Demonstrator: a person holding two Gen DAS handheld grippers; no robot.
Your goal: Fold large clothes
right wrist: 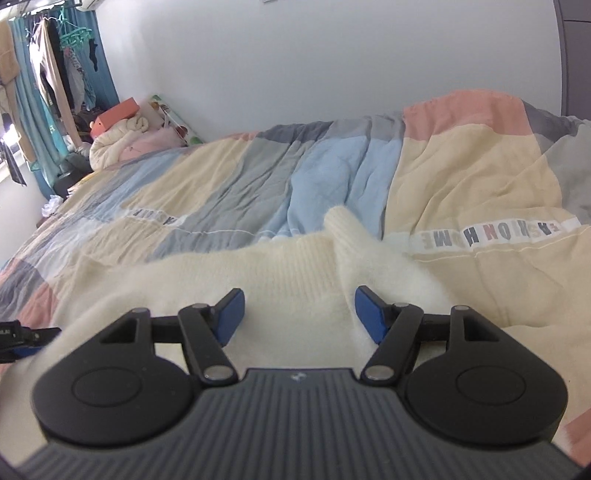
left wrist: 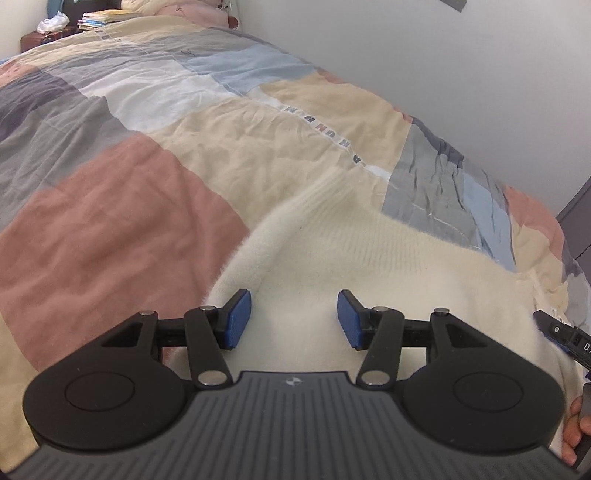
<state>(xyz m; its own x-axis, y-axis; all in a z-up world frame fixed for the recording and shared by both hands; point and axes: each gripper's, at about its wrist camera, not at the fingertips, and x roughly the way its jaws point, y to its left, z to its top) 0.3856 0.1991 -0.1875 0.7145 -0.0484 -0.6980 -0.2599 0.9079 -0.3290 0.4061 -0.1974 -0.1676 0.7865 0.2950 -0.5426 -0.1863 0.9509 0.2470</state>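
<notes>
In the left wrist view, a cream knitted sweater [left wrist: 369, 266] is seen spread on a patchwork quilt [left wrist: 122, 206] of pink, beige, grey and blue blocks. The left gripper [left wrist: 294, 319] is held just above the garment with its blue-padded fingers [left wrist: 238, 318] spread wide, nothing being gripped between them. The body of the sweater lies directly under and ahead of the fingers, and a ribbed sleeve [left wrist: 314, 199] is laid diagonally across it, pointing away from the gripper toward a printed strip of letters on the quilt. At the right edge a part of the right gripper [left wrist: 565, 338] is seen close over the sweater. A white wall [left wrist: 443, 74] borders the bed on the right, and books [left wrist: 92, 20] are stacked at the far end.

In the right wrist view, the right gripper [right wrist: 299, 315] is likewise held low over the sweater [right wrist: 280, 280], with its jaws wide apart and empty. The knit fills the space beneath and ahead of the fingers, and the sleeve [right wrist: 347, 236] is seen ahead, slightly to the right, its cuff ending on a blue block of the quilt [right wrist: 461, 170]. A small part of the left gripper [right wrist: 22, 336] is visible at the left edge. Hanging clothes [right wrist: 55, 74] and a bundle of bedding [right wrist: 122, 140] are seen at the far left.
</notes>
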